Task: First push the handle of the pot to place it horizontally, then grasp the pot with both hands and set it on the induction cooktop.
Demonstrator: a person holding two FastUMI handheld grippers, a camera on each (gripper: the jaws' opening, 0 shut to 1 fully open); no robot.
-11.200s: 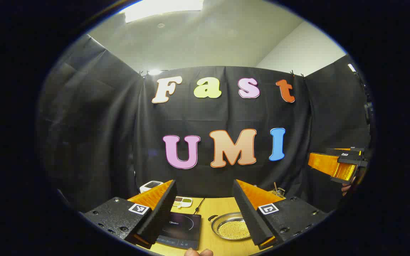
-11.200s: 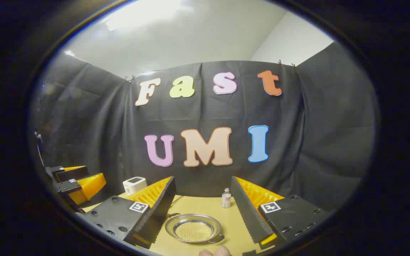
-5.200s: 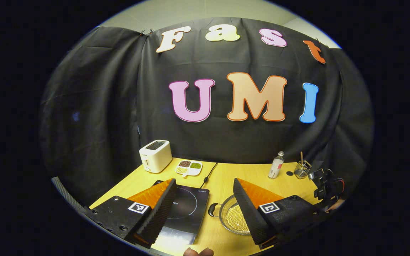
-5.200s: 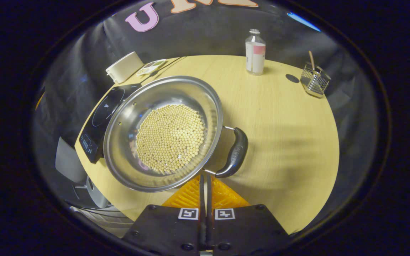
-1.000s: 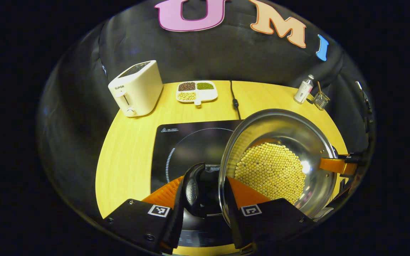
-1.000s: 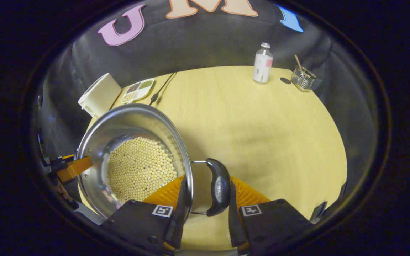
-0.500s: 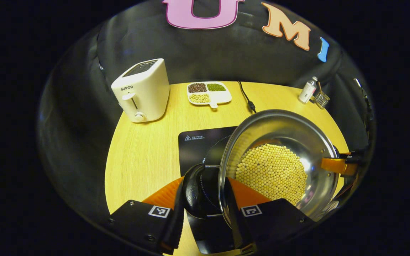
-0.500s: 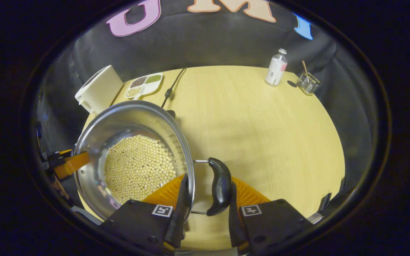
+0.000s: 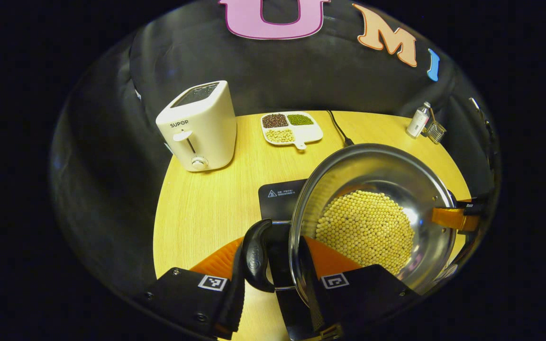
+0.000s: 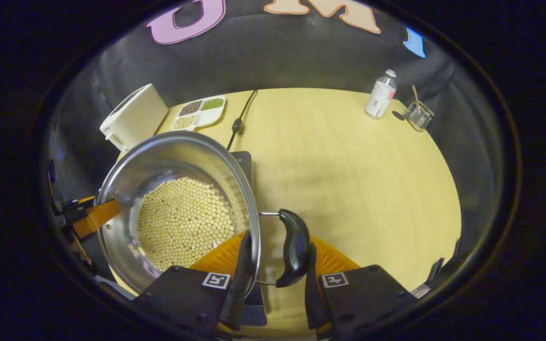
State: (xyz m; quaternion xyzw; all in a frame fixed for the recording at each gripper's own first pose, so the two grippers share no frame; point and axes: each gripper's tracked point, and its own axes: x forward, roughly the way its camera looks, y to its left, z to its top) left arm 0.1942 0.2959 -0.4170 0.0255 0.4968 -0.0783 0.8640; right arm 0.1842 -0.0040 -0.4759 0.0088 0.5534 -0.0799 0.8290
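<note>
- Both pairs of jaws stand narrowly spread, each straddling a black side handle: the left gripper point(image 9: 269, 284) around the left handle point(image 9: 255, 255), the right gripper point(image 10: 274, 279) around the right handle point(image 10: 293, 247); whether both fingers press cannot be told.
- Carried between them at lower centre, the pot point(image 9: 372, 215) of pale beans hangs over the induction cooktop point(image 9: 280, 201).
- Judged step: the two-handed transfer; next, centre the pot on the cooktop and lower it level so no beans spill.

Bean-filled steel pot point(image 9: 386, 166) over cooktop point(image 9: 280, 194)
</note>
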